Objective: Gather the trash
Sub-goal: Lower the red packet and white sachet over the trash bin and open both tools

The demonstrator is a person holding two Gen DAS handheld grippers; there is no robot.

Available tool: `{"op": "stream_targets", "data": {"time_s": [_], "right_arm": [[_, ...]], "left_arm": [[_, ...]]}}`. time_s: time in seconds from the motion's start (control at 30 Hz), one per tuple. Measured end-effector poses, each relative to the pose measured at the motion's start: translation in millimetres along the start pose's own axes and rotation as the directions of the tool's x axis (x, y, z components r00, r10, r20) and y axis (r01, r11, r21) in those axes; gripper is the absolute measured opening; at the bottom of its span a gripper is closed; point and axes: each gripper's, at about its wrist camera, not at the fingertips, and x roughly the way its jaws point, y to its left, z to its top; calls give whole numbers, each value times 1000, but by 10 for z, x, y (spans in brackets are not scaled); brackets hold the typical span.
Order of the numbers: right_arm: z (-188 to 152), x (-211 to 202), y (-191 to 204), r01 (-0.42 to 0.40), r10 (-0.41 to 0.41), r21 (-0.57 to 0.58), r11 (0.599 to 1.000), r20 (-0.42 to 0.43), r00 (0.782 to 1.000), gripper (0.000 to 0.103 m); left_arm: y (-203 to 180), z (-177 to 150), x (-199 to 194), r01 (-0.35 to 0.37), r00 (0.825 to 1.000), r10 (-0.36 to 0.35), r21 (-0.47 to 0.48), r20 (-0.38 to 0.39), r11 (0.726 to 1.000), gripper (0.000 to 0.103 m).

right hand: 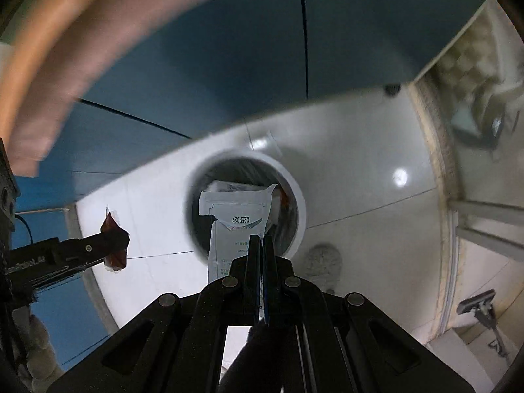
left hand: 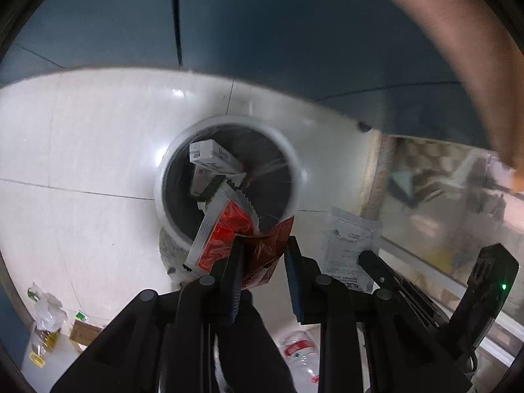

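Left wrist view
- Left gripper (left hand: 263, 255): jaws parted; a red foil wrapper (left hand: 235, 232) is seen between the fingers, lying against the left finger; a firm grip cannot be confirmed.
- Red foil wrapper: positioned over the near rim of the white trash bin (left hand: 296, 170), its serrated silver edge reaching into the opening.
- Trash bin: stood on the white tiled floor (left hand: 82, 137); white cartons (left hand: 209, 157) are seen inside.
- Right gripper (left hand: 366, 257): seen from the side at the right, with a white printed pouch (left hand: 350, 249) at its tip.
- Floor, near edge: a crumpled plastic bottle (left hand: 299, 350) and clear packaging (left hand: 46, 314) are noted.

Right wrist view
- Right gripper (right hand: 262, 242): jaws nearly closed, clamped on the white printed pouch (right hand: 235, 222).
- White printed pouch: held upright over the trash bin (right hand: 299, 206) opening.
- Left gripper (right hand: 113, 239): seen at the left edge with the red foil wrapper (right hand: 113, 229).
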Motion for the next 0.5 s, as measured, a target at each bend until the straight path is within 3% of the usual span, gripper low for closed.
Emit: {"op": "stream_targets", "data": {"time_s": [0.23, 0.4, 0.47, 0.5], "right_arm": [[109, 1179, -185, 23, -22, 9, 1000, -83, 996, 1], [176, 1574, -240, 27, -26, 7, 1000, -133, 991, 1], [250, 1621, -282, 30, -28, 7, 1000, -148, 989, 2], [249, 1637, -293, 31, -29, 7, 1000, -153, 988, 2]], "left_arm": [[203, 162, 883, -43, 995, 44, 14, -88, 999, 22], [281, 178, 1017, -59, 993, 59, 7, -106, 998, 23], [291, 155, 980, -80, 993, 81, 14, -91, 997, 35], [313, 154, 943, -88, 993, 89, 17, -78, 996, 49]]}}
